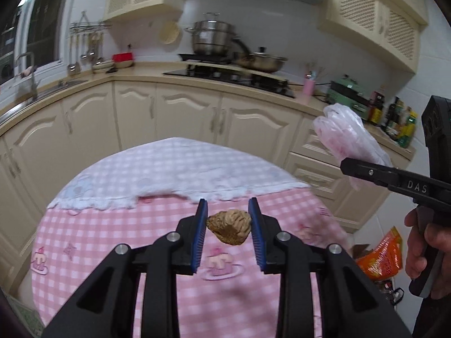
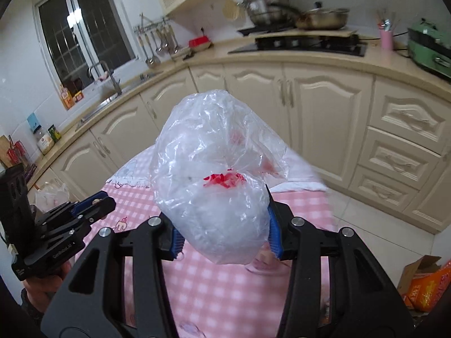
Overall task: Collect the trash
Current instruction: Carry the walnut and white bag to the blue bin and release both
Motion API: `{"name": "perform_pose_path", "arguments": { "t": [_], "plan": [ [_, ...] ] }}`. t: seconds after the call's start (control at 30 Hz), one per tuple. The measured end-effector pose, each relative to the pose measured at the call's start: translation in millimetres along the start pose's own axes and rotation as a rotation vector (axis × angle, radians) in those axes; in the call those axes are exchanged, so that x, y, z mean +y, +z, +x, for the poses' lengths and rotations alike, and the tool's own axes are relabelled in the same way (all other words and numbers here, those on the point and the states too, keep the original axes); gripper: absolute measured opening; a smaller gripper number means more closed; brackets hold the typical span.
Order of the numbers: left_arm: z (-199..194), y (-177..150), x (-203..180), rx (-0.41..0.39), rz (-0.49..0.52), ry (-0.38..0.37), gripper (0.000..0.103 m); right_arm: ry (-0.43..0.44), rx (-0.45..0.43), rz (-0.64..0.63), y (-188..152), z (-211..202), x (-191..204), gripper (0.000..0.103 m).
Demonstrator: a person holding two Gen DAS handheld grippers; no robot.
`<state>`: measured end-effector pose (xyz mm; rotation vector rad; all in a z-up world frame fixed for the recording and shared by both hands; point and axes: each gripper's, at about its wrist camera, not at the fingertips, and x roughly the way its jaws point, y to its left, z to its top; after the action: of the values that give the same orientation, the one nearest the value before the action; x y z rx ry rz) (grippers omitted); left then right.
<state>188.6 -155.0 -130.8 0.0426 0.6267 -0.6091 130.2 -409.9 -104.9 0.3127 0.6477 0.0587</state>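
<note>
**Two hand-held tools carrying trash above a pink checked table**

The left tool point(image 1: 227, 225) pinched a brown, wrinkled, pit-like scrap point(image 1: 229, 226) between its blue-padded fingers point(image 1: 200, 236), raised above a round table point(image 1: 98, 231) covered in a pink and white checked cloth printed with small cake pictures. A white checked cloth point(image 1: 174, 171) lay over the far half of the table.

The right tool point(image 2: 224, 231) gripped a crumpled, clear plastic bag point(image 2: 217, 169) with red printing; the bag bulged up between the fingers and hid most of the table from the right wrist camera. From the left wrist camera, the same bag point(image 1: 349, 135) appeared to the right, off the table's edge, in front of cream drawers point(image 1: 315, 174).

Behind the table, a run of cream cabinets point(image 1: 180, 112) carried a beige worktop with a sink and tap point(image 1: 28, 76), hanging ladles point(image 1: 84, 48), a black hob point(image 1: 231, 79) with steel pots point(image 1: 214, 38), a pink cup point(image 1: 308, 87), a green appliance point(image 1: 352, 94) and dark bottles point(image 1: 394, 115). An orange printed bag point(image 1: 380, 256) sat on the floor to the right, beside a cardboard box point(image 2: 420, 270).
</note>
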Motion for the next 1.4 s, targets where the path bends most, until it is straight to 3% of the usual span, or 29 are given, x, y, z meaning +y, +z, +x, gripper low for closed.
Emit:
{"name": "perform_pose_path", "arguments": {
  "t": [0.3,0.57,0.67,0.83,1.03,1.07,1.1,1.13,1.17,1.4],
  "plan": [
    [31,-19,-132,0.071,0.141,-0.242,0.028,-0.230,0.013,0.116,-50,-90,-116,0.046],
    [103,-83,-259,0.301,0.284,-0.424,0.029,-0.388,0.233,0.298,-142,-92,-237,0.046],
    [140,-116,-294,0.416,0.325,-0.447,0.029,-0.400,0.320,0.429,-192,-79,-281,0.046],
    [199,-166,-333,0.594,0.362,-0.439,0.029,-0.377,0.413,0.541,-250,-51,-314,0.046],
    [251,-196,-349,0.718,0.345,-0.427,0.030,-0.336,0.492,0.621,-297,-14,-343,0.052],
    [259,-201,-352,0.737,0.348,-0.428,0.035,-0.330,0.500,0.631,-299,-8,-343,0.060],
    [267,-205,-354,0.759,0.347,-0.413,0.054,-0.323,0.515,0.653,-306,0,-351,0.067],
    [272,-206,-353,0.764,0.339,-0.398,0.065,-0.326,0.524,0.667,-310,3,-353,0.085],
    [275,-205,-350,0.761,0.329,-0.382,0.076,-0.341,0.534,0.678,-316,7,-356,0.092],
    [279,-196,-342,0.736,0.303,-0.327,0.088,-0.382,0.525,0.690,-321,-3,-356,0.096]
  ]
}}
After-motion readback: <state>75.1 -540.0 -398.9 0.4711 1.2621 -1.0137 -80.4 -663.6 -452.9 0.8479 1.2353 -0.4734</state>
